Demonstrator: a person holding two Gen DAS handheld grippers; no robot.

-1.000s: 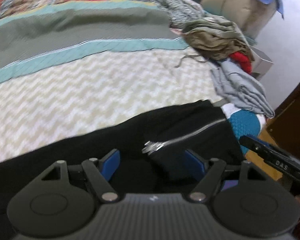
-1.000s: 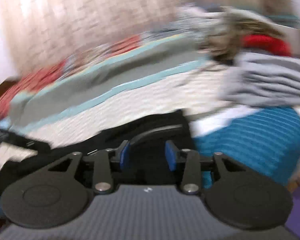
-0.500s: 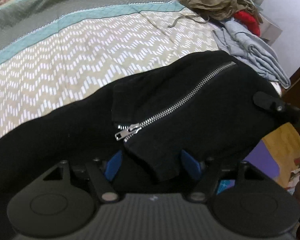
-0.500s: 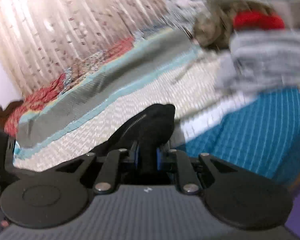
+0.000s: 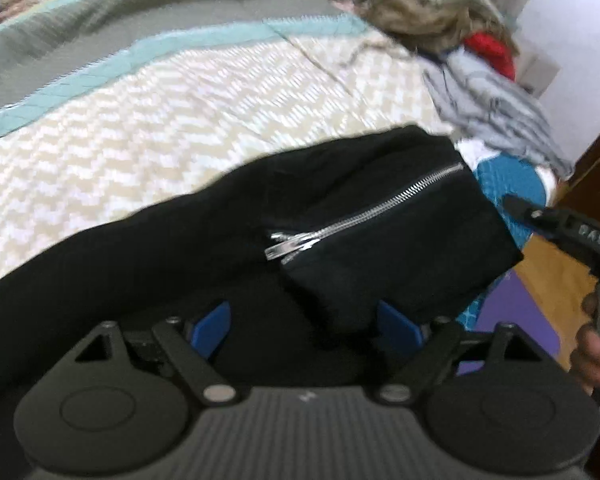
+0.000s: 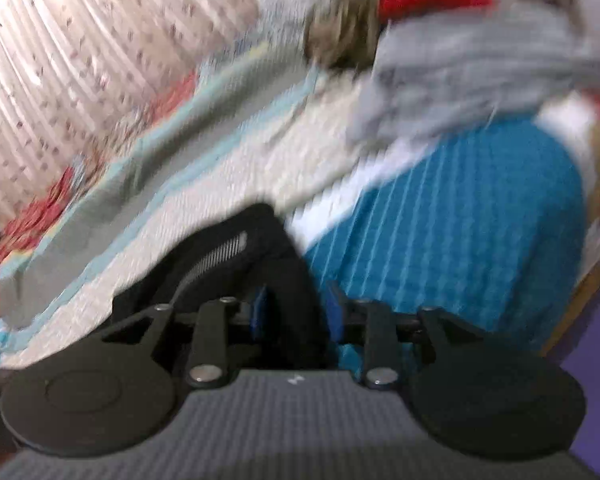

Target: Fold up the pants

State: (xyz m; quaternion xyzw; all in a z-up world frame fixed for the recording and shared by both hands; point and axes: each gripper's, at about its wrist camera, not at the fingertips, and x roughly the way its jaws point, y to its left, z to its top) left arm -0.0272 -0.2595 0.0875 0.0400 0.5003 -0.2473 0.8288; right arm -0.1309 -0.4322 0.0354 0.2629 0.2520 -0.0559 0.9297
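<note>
Black pants [image 5: 340, 200] with a silver zipper [image 5: 364, 212] lie across the near edge of the quilted bed [image 5: 180, 120]. A folded flap carrying the zipper rests on top. My left gripper [image 5: 304, 325] hovers over the pants, jaws opening wide. Black cloth lies between its blue pads [image 5: 210, 326], and neither pad presses it. In the blurred right wrist view, my right gripper [image 6: 297, 312] stands at the pants' [image 6: 256, 240] right end, jaws opening, with a ridge of cloth between them. One of the right gripper's fingers [image 5: 556, 226] shows beside the pants' edge.
A pile of clothes sits at the bed's far right corner: an olive garment [image 5: 420, 16], something red [image 5: 490, 50] and a grey garment [image 5: 488, 96]. A teal cloth [image 6: 460, 220] hangs off the bed's edge. A hand [image 5: 588, 352] holds the right gripper. Curtains [image 6: 80, 60] hang behind.
The zippered end of the pants was lifted half a second ago and has come back down onto the bed. The left jaws have spread wider. The right jaws, then pinched on cloth, have parted.
</note>
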